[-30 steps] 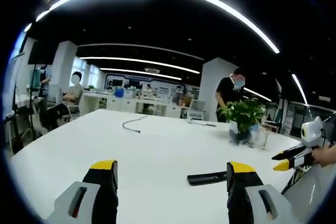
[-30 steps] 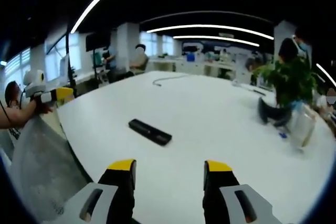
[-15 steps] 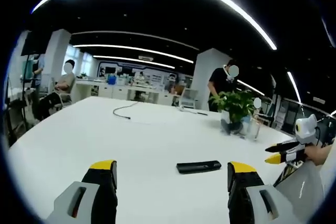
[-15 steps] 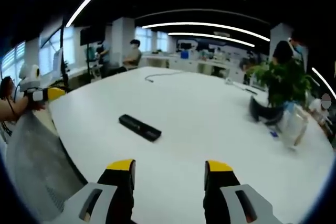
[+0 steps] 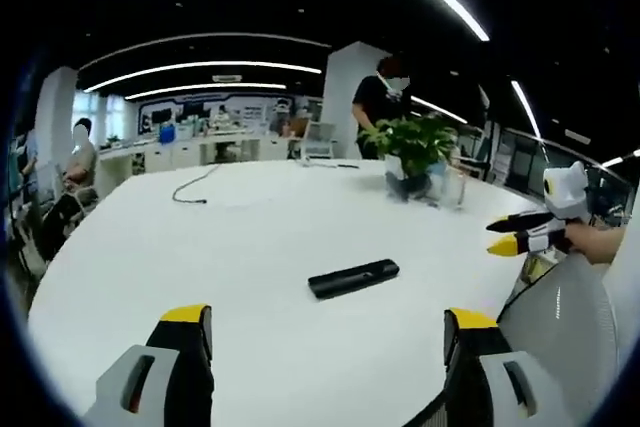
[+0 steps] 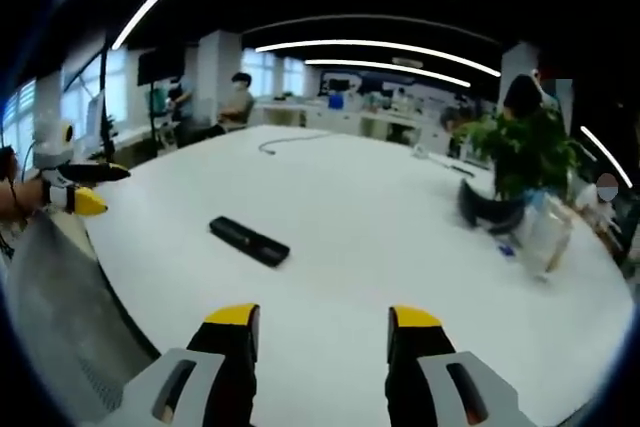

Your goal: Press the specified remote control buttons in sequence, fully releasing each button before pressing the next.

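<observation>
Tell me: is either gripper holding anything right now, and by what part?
Nothing is held. Both the left gripper and the right gripper have open, empty jaws. The remote lies flat on the table, apart from both.

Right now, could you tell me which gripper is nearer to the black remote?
Hard to call; neither touches it. The left gripper and right gripper are both held back from the remote, over the table's near edge.

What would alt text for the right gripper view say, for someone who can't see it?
A black remote control lies flat on a large white table, ahead and left of the right gripper with its open yellow-tipped jaws. The left gripper shows at the left edge; a potted plant stands at the right.
</observation>
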The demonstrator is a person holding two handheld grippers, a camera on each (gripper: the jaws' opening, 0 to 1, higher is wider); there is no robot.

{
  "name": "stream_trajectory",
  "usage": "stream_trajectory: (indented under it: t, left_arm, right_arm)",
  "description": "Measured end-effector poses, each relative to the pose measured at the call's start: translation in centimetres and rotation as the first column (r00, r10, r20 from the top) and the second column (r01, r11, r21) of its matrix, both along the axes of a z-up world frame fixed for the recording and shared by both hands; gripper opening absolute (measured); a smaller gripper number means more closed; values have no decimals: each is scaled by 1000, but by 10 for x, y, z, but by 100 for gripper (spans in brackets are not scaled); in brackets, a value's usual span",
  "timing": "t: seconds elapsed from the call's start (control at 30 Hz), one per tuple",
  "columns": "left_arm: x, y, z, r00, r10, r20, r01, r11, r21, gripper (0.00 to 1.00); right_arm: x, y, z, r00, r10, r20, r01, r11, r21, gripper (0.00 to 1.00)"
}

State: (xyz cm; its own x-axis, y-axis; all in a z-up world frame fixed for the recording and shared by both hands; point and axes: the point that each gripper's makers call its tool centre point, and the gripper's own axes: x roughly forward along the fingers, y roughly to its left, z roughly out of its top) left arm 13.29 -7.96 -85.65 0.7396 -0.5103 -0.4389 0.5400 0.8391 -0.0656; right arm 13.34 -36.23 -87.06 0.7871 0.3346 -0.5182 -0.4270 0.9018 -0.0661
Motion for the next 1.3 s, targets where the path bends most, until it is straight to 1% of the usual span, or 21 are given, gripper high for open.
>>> stream_trajectory:
  t: [0.03, 0.1, 0.2, 0.27, 0.33, 0.43, 0.53, 0.67, 0.7, 0.8, 0.83, 0.93, 1.0, 1.03, 1.13, 1.2, 1.23, 1.3]
  left_arm:
    - [1, -2, -1, 1000, -15, -2, 15, 1000, 7, 99]
    - [5, -14, -5, 997, -77, -19, 77, 997, 31, 98]
    - [10, -26, -12, 992, -119, -49, 120, 992, 23, 97]
    - [17, -31, -15, 990, -129, -59, 129, 992, 6, 98]
    - [23, -35, -16, 988, -133, -78, 131, 991, -32, 98]
    - [31, -38, -23, 981, -127, -148, 112, 988, -106, 97]
    - [38, -40, -27, 972, -125, -198, 95, 983, -156, 95]
    - [47, -39, -34, 964, -133, -228, 94, 981, -172, 90]
    - [48, -39, -36, 963, -137, -234, 98, 981, -168, 89]
    - [51, -41, -44, 955, -163, -248, 137, 983, -122, 87]
    - [51, -42, -48, 948, -185, -258, 165, 982, -97, 85]
    - [55, -46, -55, 939, -221, -264, 215, 975, -52, 82]
    - [58, -48, -58, 931, -243, -271, 247, 969, -23, 81]
    - [59, -50, -61, 925, -263, -273, 271, 962, -8, 80]
    - [64, -52, -67, 913, -289, -288, 310, 950, 29, 78]
    - [68, -54, -72, 901, -317, -298, 348, 936, 56, 77]
    - [70, -55, -74, 893, -333, -303, 371, 926, 75, 76]
    - [73, -56, -76, 885, -348, -308, 393, 915, 95, 74]
  right_arm:
    - [0, -2, 0, 1000, -9, 0, 9, 1000, 3, 49]
    - [0, -5, 1, 1000, -27, 6, 27, 999, 18, 48]
    - [0, -6, 1, 999, -35, 9, 35, 999, 24, 47]
    - [-1, -5, 1, 999, -34, 9, 34, 999, 23, 47]
    - [-1, -5, 1, 999, -34, 12, 33, 999, 23, 47]
    - [-1, -6, 2, 999, -39, 13, 38, 999, 31, 46]
    - [-1, -7, 3, 999, -47, 19, 47, 998, 36, 46]
    - [-2, -8, 4, 998, -58, 22, 56, 997, 44, 46]
    - [-2, -9, 4, 998, -59, 23, 58, 997, 45, 45]
    - [-2, -9, 5, 998, -65, 26, 63, 997, 51, 45]
    - [-2, -10, 5, 997, -66, 26, 65, 997, 52, 45]
    - [-2, -10, 5, 998, -65, 24, 63, 997, 53, 45]
    - [-2, -9, 5, 998, -60, 24, 59, 997, 51, 45]
    - [-2, -9, 5, 998, -59, 23, 58, 997, 50, 44]
    - [-2, -8, 5, 998, -57, 22, 56, 997, 50, 44]
    - [-2, -8, 5, 998, -57, 23, 56, 997, 52, 44]
    - [-2, -9, 5, 998, -58, 23, 57, 997, 53, 43]
    - [-2, -9, 5, 998, -61, 22, 60, 997, 54, 43]
